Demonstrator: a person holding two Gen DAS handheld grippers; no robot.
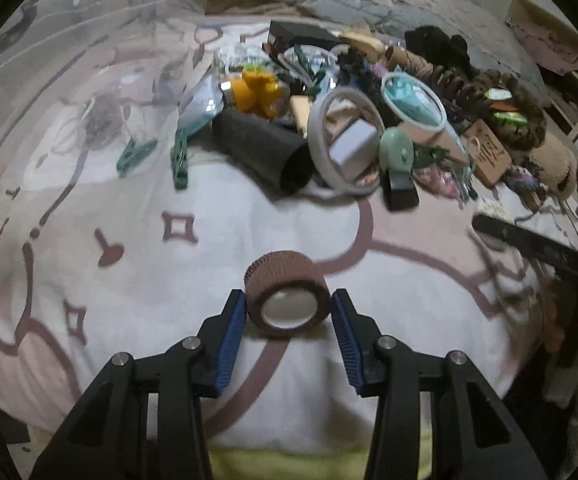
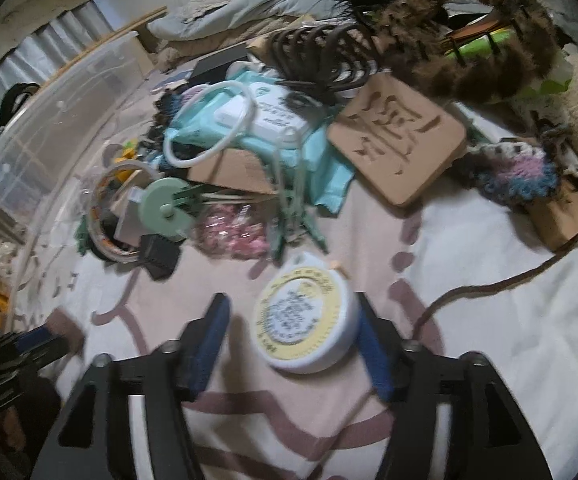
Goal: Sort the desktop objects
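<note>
In the left wrist view a roll of brown bandage tape [image 1: 289, 280] lies on its side on the white and pink blanket [image 1: 129, 280]. My left gripper [image 1: 287, 295] is shut on it, a blue pad pressed to each flank. In the right wrist view a round white tin with a yellow label [image 2: 303, 320] sits on the blanket [image 2: 489, 320] between the fingers of my right gripper [image 2: 292, 298]. The right pad is against the tin's side. The left pad stands well clear of it, so the jaws are open.
A heap of small things fills the far side: a black tube [image 1: 265, 152], a tape ring [image 1: 345, 140], green clips [image 1: 137, 154], a wipes pack [image 2: 249, 120], a wooden coaster [image 2: 401, 140], a fur headband [image 2: 469, 40]. A clear plastic bin [image 2: 69, 112] stands at the left.
</note>
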